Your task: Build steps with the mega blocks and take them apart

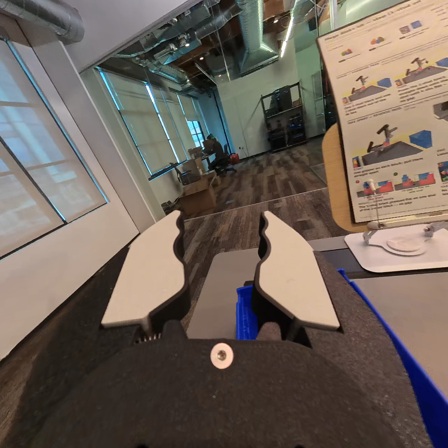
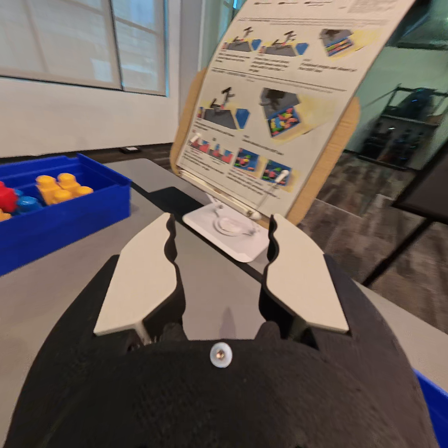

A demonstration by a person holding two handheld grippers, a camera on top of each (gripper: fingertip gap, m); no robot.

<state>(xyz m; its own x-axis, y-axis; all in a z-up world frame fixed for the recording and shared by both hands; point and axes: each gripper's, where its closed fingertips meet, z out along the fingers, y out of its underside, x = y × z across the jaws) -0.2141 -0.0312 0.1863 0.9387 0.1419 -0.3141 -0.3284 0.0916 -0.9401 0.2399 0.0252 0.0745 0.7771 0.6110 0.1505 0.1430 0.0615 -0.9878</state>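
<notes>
In the right wrist view a blue bin (image 2: 72,218) stands on the grey table (image 2: 60,278) at the left. It holds a yellow mega block (image 2: 60,188), a red block (image 2: 7,197) and a light blue block (image 2: 28,203). My right gripper (image 2: 220,218) is open and empty, above the table to the right of the bin. My left gripper (image 1: 220,214) is open and empty, raised over the table's far corner. The blue bin (image 1: 244,312) shows under and beside its right finger; no blocks show in the left wrist view.
An instruction sheet on a cardboard-backed stand (image 2: 266,109) with a white base (image 2: 228,232) stands at the table's far edge; it also shows in the left wrist view (image 1: 392,121). Another blue rim (image 2: 436,407) shows at lower right. Beyond are carpet, windows, shelving and a seated person (image 1: 215,150).
</notes>
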